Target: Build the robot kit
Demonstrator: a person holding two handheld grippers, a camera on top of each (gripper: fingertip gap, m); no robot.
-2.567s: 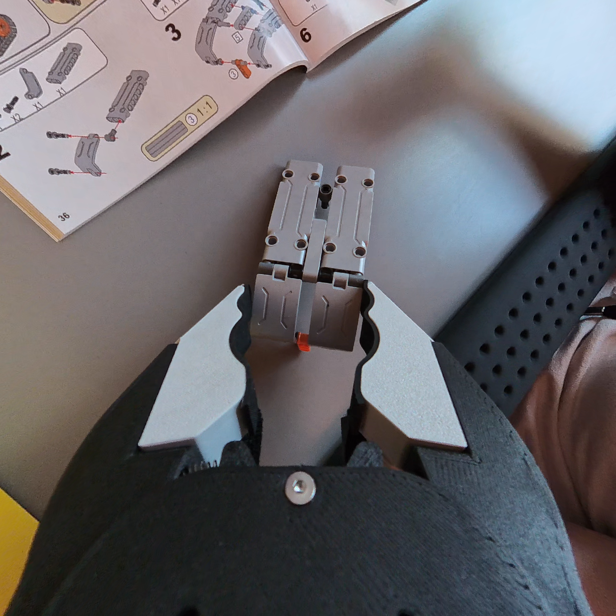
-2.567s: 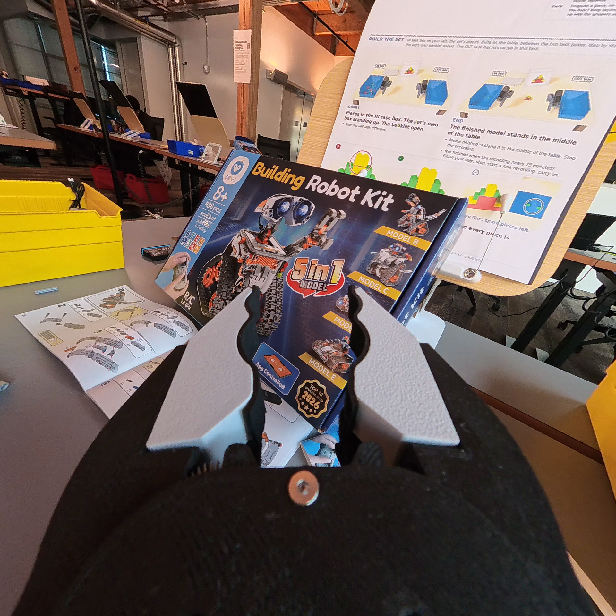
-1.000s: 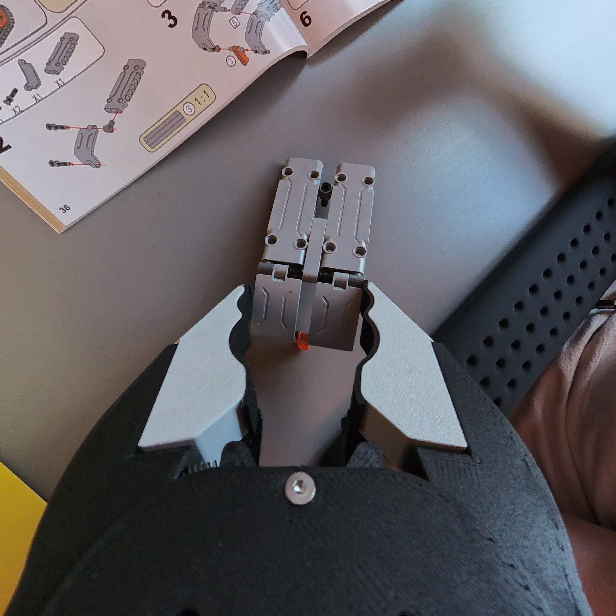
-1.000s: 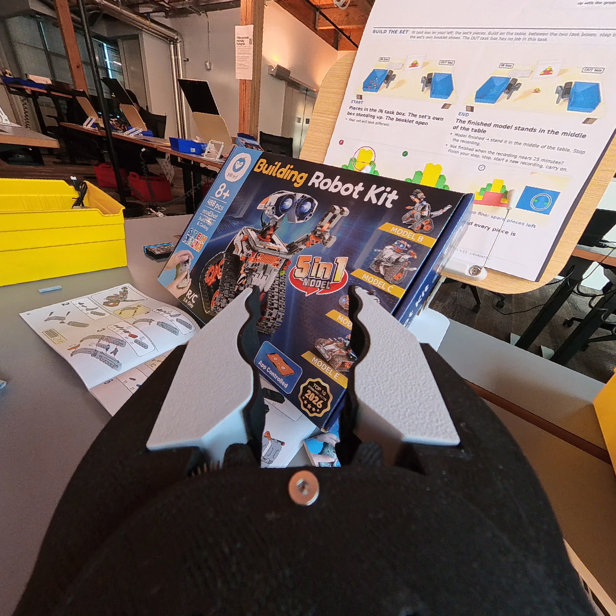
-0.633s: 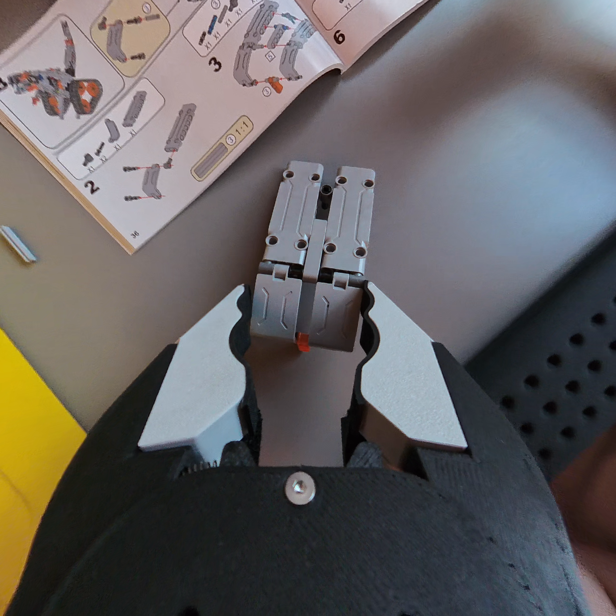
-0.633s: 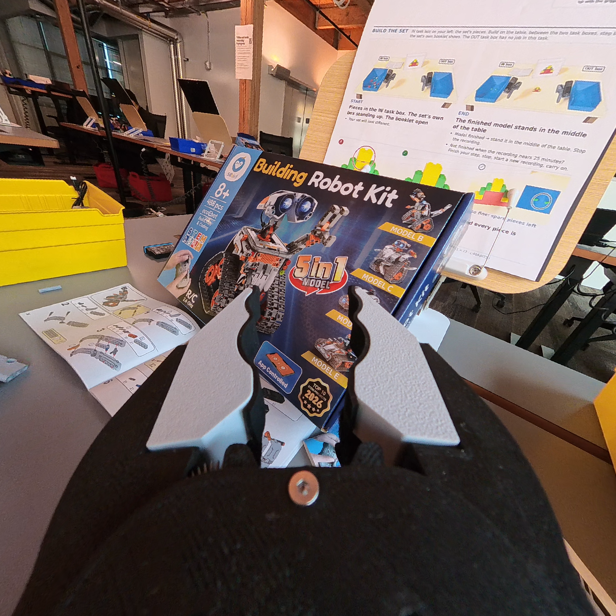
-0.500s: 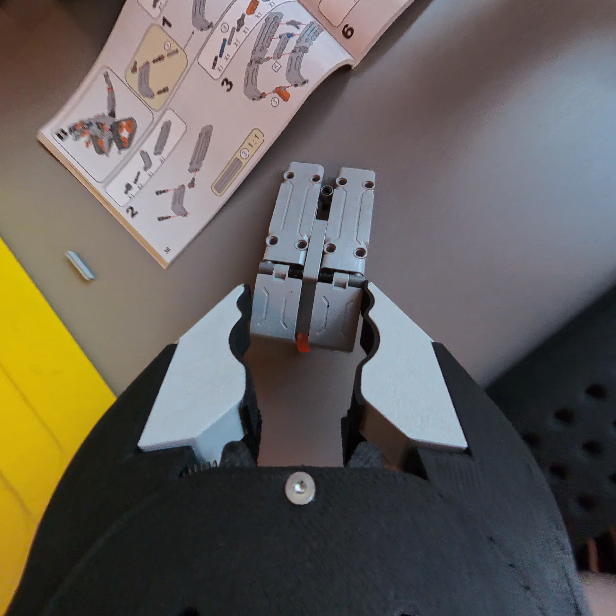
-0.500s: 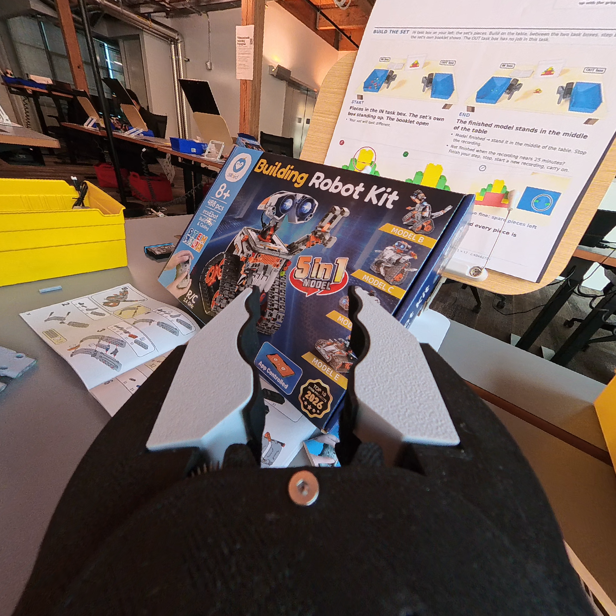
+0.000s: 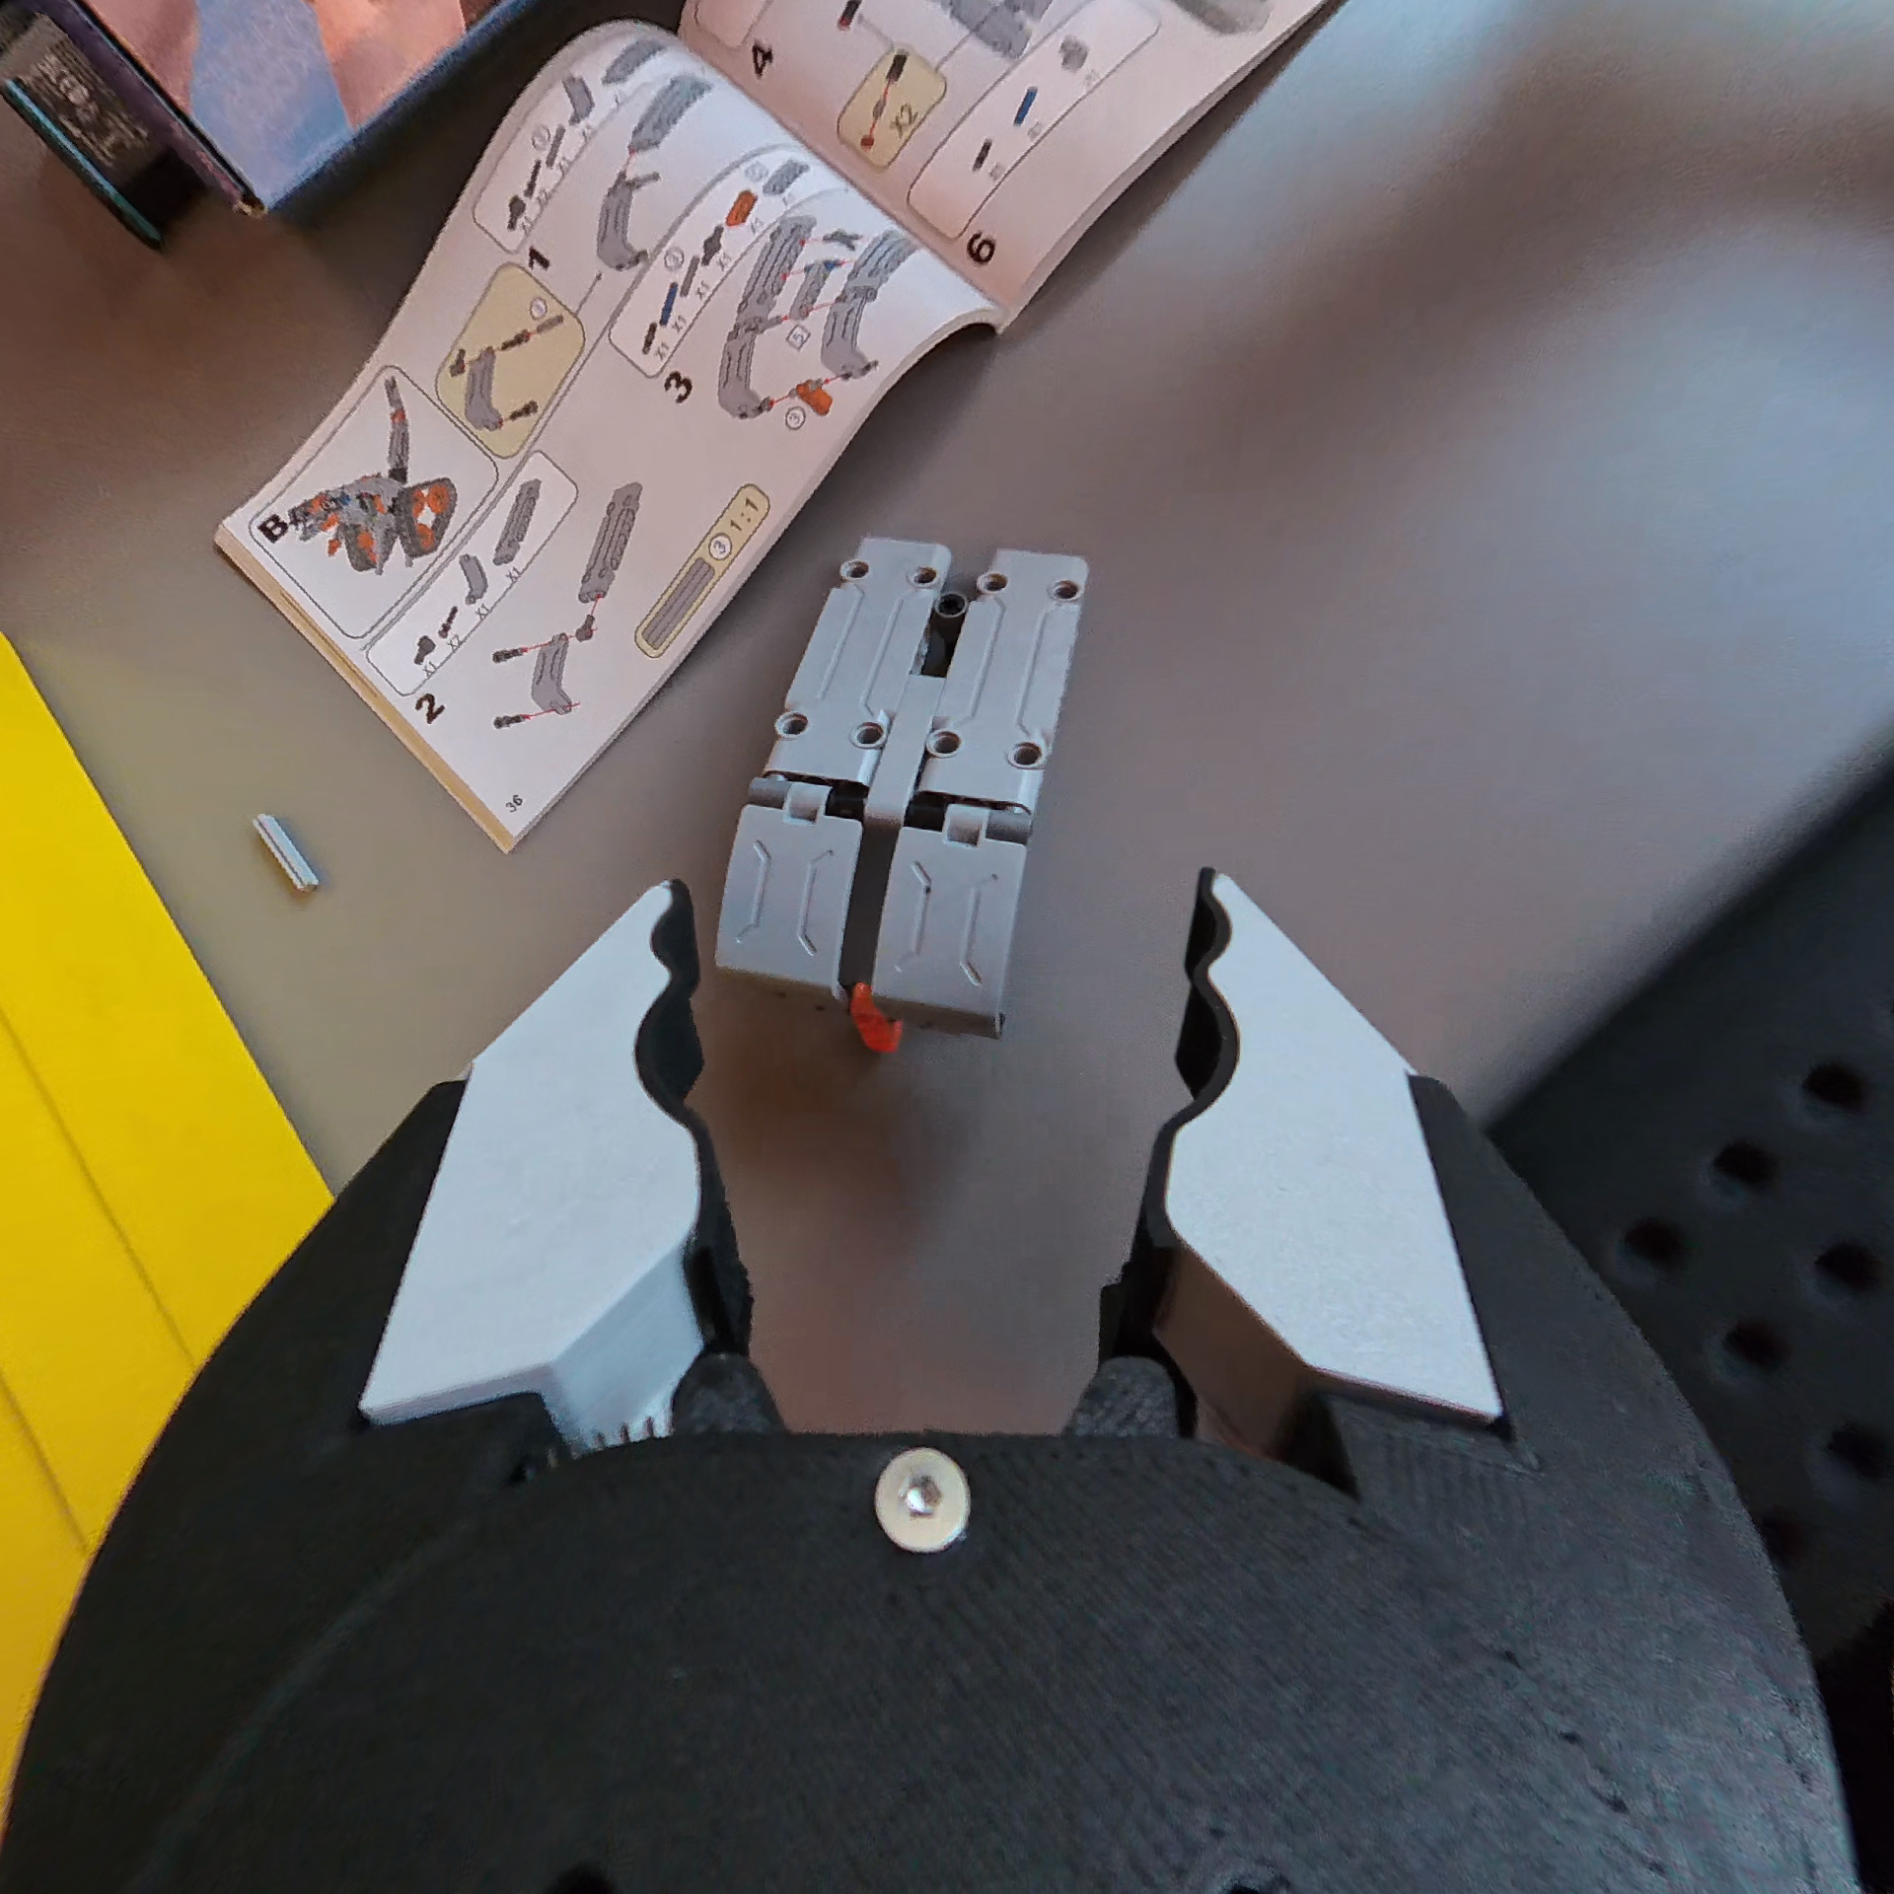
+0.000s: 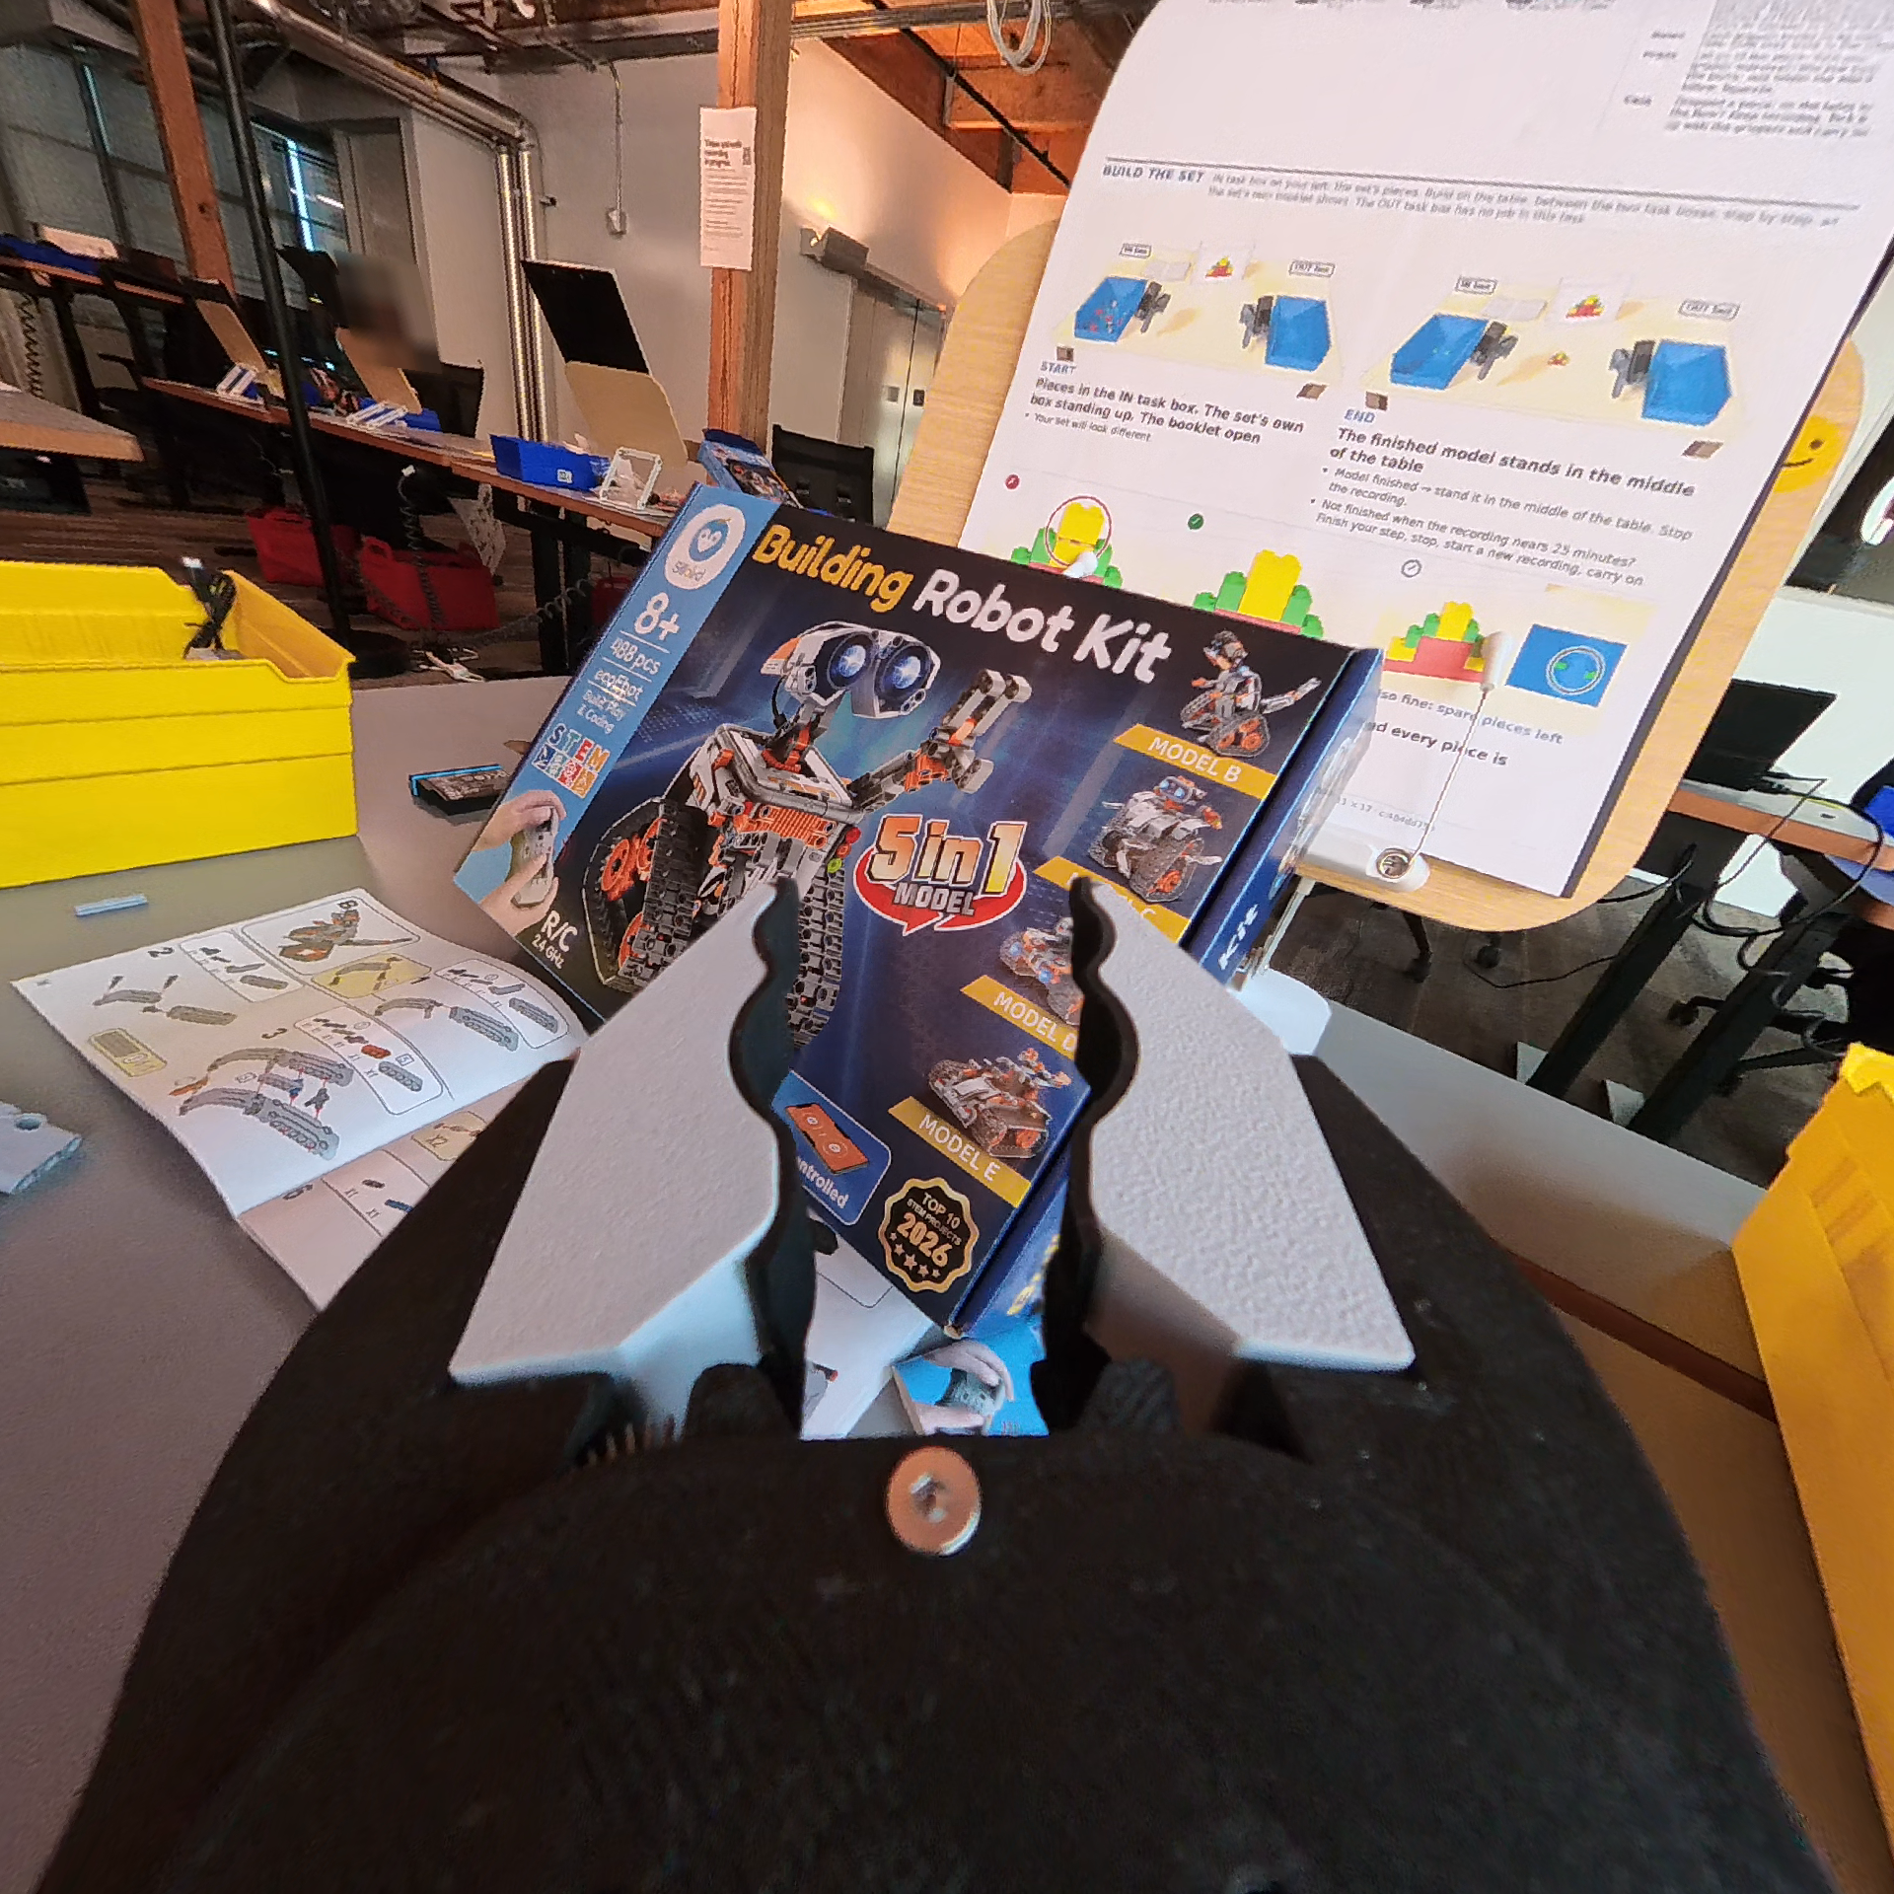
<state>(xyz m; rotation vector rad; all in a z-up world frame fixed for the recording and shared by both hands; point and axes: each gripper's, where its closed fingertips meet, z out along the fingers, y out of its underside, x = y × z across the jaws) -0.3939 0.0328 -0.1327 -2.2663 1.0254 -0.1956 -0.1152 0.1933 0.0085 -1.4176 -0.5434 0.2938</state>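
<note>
The left tongs (image 9: 938,902) stand spread wide and empty just short of the grey hinged brick assembly (image 9: 894,789), which lies flat on the grey surface (image 9: 1384,574) near the open instruction booklet (image 9: 615,410). The right tongs (image 10: 928,922) hang partly open, gripping nothing, facing the upright kit box (image 10: 922,820), which leans against the wooden display board (image 10: 1435,410), its front in plain view.

Grey hinged panel assembly (image 9: 902,779) with an orange peg at its near end lies flat on the desk, at 12 o'clock of the spread jaws.

Left downward, right level; shared booklet (image 9: 656,430).
</note>
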